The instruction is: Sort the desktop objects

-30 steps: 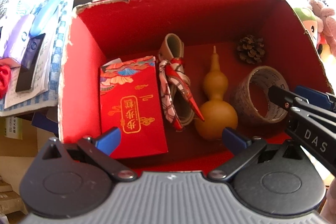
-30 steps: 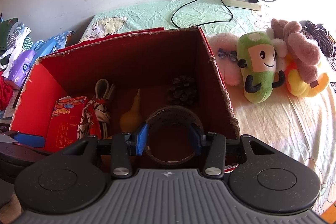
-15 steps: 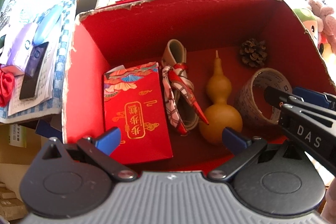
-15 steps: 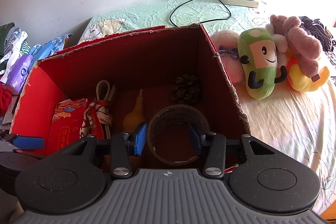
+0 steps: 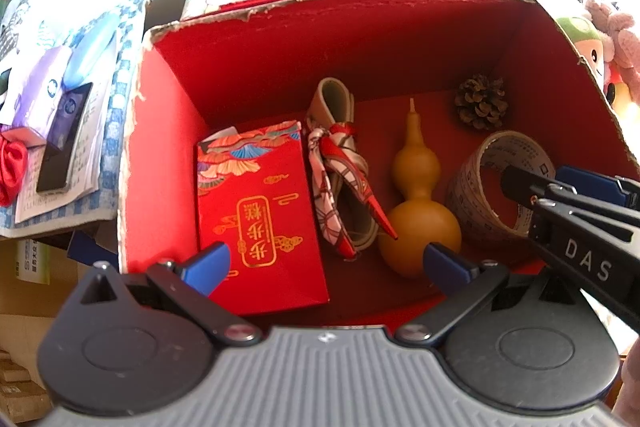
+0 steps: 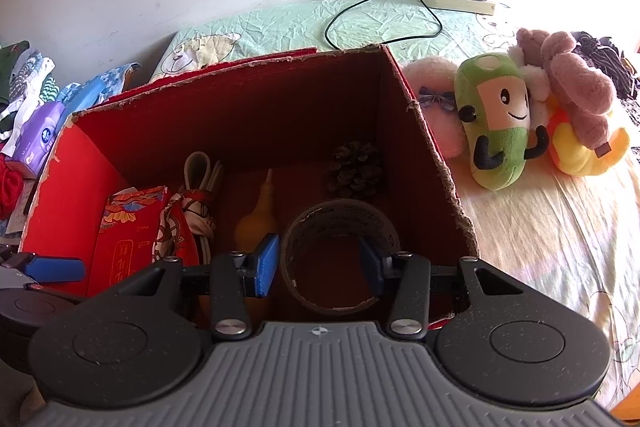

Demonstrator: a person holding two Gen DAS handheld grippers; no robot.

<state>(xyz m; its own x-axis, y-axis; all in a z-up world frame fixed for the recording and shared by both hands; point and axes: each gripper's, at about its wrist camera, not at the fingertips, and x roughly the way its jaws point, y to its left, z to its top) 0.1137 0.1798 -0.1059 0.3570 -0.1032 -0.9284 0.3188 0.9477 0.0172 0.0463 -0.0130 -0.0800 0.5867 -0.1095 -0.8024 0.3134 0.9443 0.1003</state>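
Since a second ago my right gripper (image 6: pixel 318 263) has spread its blue pads a little wider around the brown printed tape roll (image 6: pixel 340 253), and I can no longer tell whether they touch it; the jaws are open, straddling the roll. From my left view, the roll (image 5: pixel 486 195) stands on edge on the floor of the red-lined cardboard box (image 5: pixel 168 131), at the near right, just beside the yellow-brown bottle gourd (image 5: pixel 418 211). Small print runs round the tape's inner face, too fine for me to read. Stamped in white on the right gripper's black arm I read "DAS".

My left gripper (image 5: pixel 324 263) hovers over the near edge of the box, jaws wide open and holding nothing. Left of the gourd lies a beige strap tied with a red patterned scarf (image 5: pixel 340 179), then a red paper gift bag (image 5: pixel 256 215) with gold Chinese characters in an oval frame, which I cannot make out. A brown pine cone (image 5: pixel 480 101) sits in the far right corner.

To the right of the box, a green plush toy with a smiling face (image 6: pixel 498 119) lies on the bedsheet.
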